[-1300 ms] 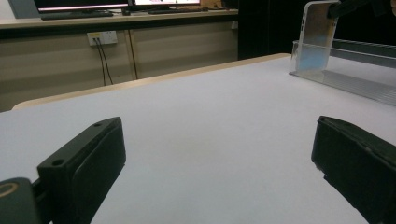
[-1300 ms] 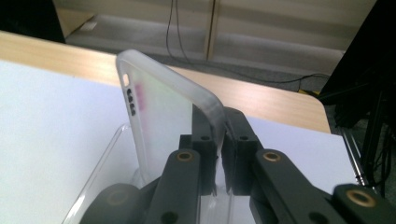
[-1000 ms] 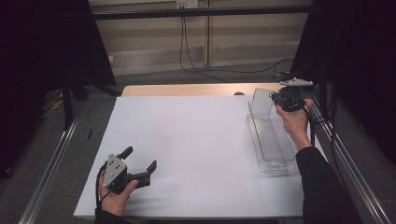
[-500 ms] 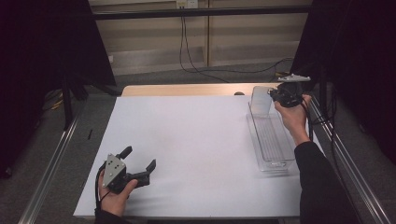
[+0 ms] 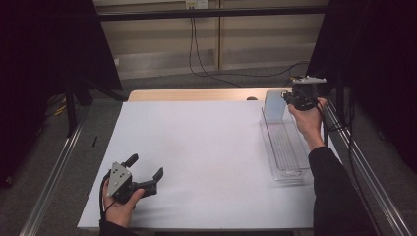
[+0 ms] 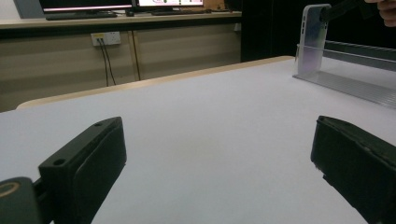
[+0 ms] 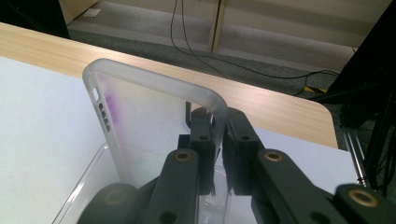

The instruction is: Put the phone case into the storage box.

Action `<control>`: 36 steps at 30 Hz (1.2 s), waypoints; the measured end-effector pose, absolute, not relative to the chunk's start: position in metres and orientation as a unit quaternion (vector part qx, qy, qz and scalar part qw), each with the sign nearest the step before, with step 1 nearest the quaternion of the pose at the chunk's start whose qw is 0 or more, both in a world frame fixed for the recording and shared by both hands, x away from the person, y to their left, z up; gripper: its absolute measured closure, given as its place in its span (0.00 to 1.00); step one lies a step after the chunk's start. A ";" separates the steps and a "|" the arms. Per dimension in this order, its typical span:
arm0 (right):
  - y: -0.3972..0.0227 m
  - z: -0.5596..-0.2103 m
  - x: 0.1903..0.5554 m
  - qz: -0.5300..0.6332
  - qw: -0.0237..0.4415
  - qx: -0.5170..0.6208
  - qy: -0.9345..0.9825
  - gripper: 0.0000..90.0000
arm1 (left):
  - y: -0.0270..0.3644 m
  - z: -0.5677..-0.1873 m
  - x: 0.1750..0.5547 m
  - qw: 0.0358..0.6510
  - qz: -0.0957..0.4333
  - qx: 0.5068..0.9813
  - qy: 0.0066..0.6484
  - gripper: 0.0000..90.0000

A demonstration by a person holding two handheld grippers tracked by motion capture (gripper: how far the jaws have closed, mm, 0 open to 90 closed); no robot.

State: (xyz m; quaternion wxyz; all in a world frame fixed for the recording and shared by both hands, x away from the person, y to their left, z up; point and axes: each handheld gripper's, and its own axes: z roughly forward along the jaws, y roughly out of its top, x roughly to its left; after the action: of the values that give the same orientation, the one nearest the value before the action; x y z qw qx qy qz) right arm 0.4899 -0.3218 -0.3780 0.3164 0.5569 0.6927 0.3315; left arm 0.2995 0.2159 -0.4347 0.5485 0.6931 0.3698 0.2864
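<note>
A translucent phone case with a purple tint near its camera cut-out stands upright at the far end of a clear plastic tray. My right gripper is shut on the case's side edge, with the rim pinched between both pads. In the high view the case is at the table's far right, and the right gripper is beside it in a hand. My left gripper rests open at the front left of the white sheet, with nothing between its jaws. Beyond the left gripper, its own view shows the case and tray.
A white sheet covers most of the wooden table. Metal rails run along both sides. Cables lie on the floor behind the table. Dark curtains hang at the left and right.
The right hand with the case has shifted slightly toward the table's far edge. The left gripper has stayed still.
</note>
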 end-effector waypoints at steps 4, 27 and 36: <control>-0.322 -0.378 0.491 0.324 0.318 0.561 0.693 0.92 | 0.216 -0.435 0.300 0.549 0.285 0.694 0.368 0.04; -0.325 -0.378 0.492 0.343 0.305 0.576 0.677 0.91 | 0.219 -0.435 0.301 0.548 0.286 0.691 0.375 0.04; -0.328 -0.377 0.490 0.349 0.303 0.576 0.675 0.87 | 0.219 -0.435 0.301 0.546 0.287 0.691 0.377 0.04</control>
State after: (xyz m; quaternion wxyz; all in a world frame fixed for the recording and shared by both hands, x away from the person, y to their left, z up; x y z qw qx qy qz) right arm 0.4900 -0.3283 -0.3767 0.3027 0.5760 0.6746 0.3486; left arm 0.3010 0.2189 -0.4354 0.5463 0.6906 0.3771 0.2870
